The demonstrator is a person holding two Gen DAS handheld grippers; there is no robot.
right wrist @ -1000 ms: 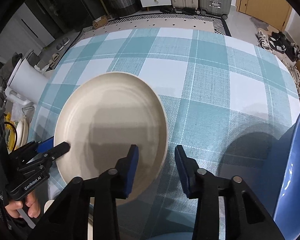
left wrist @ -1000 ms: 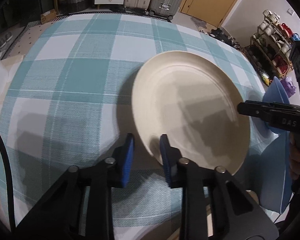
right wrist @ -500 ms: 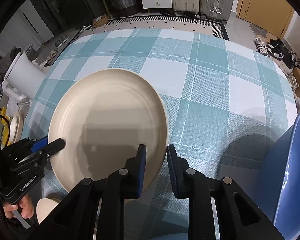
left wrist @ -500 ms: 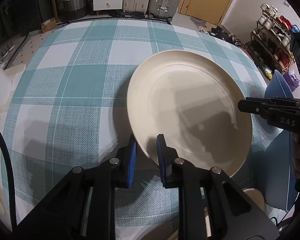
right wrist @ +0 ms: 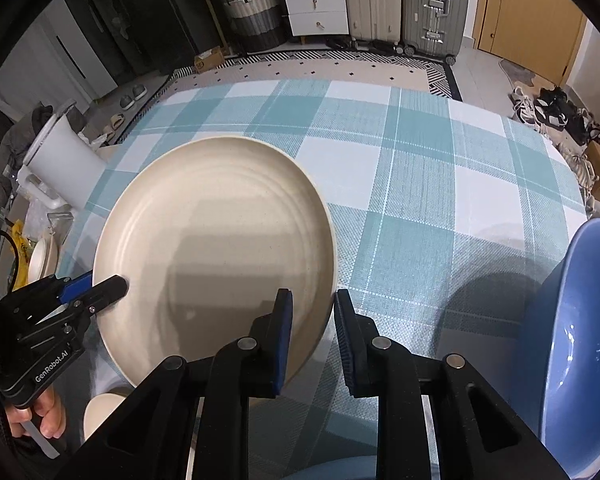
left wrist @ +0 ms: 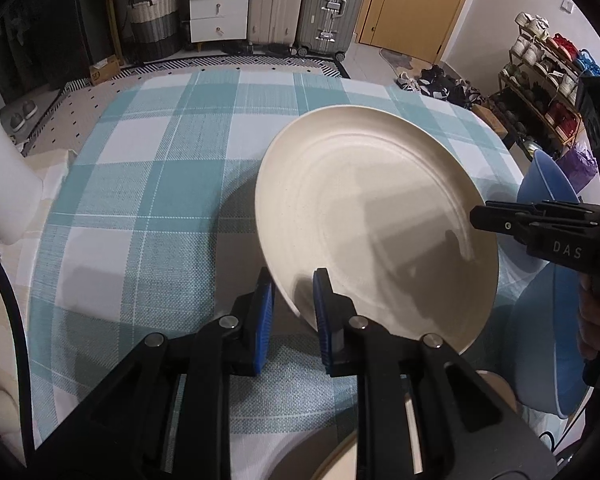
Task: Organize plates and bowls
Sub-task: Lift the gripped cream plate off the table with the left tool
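Large round cream plate (left wrist: 376, 216) with faint concentric ridges, matte, empty, face up, slightly tilted, held off the teal-and-white checked tablecloth (left wrist: 160, 168), opposite rims sitting between gripper pads. Glossy blue bowl (right wrist: 576, 320) stands on edge at the table's right side. Smaller cream dish (right wrist: 100, 412) partly visible below the plate.

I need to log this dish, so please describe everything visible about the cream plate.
The cream plate is round, matte and shallow, with faint concentric rings and a low raised rim. It is tilted above the checked tablecloth, casting a shadow there. The left claw pinches one edge, and the right claw pinches the opposite edge. It looks empty and clean.
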